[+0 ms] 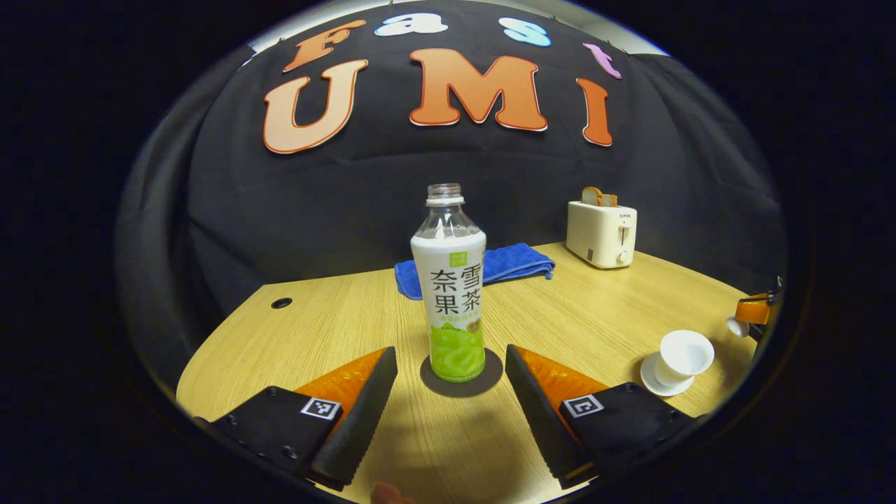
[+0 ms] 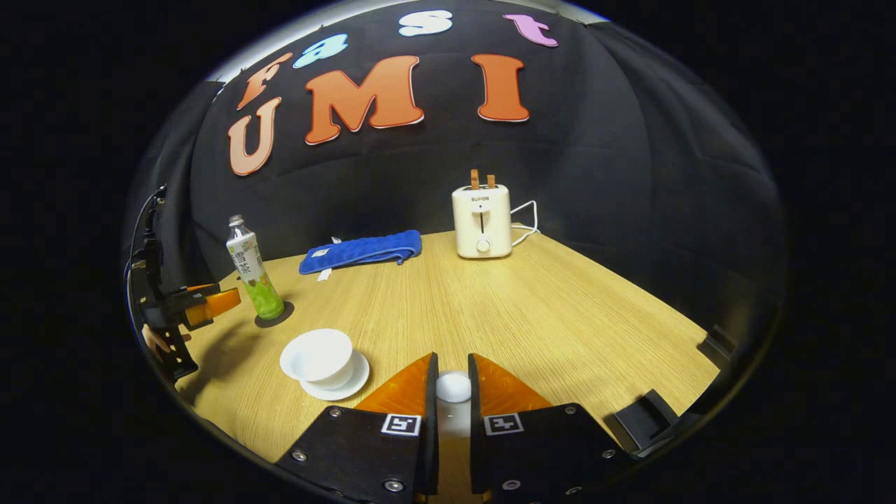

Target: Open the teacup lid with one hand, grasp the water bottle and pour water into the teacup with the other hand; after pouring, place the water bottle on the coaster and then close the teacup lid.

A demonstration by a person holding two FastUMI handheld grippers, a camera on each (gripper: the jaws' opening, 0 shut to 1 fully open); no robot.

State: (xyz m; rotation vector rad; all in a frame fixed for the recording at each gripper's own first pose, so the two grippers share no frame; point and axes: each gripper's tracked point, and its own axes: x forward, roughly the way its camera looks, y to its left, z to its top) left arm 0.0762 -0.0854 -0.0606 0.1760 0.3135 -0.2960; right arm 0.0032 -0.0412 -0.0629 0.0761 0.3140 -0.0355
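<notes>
We have the bottle (image 1: 451, 294) standing on its coaster (image 1: 462, 374) between our spread left gripper (image 1: 451, 399); the cup (image 2: 318, 358) sits uncovered on the table (image 2: 532, 308); our right gripper (image 2: 452, 388) pinches the lid (image 2: 453, 387); only closing the cup seems left.

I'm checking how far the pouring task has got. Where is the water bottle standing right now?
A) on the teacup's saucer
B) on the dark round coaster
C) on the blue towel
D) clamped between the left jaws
B: the water bottle stands upright on the dark round coaster, with the left gripper open on either side of it.
</notes>
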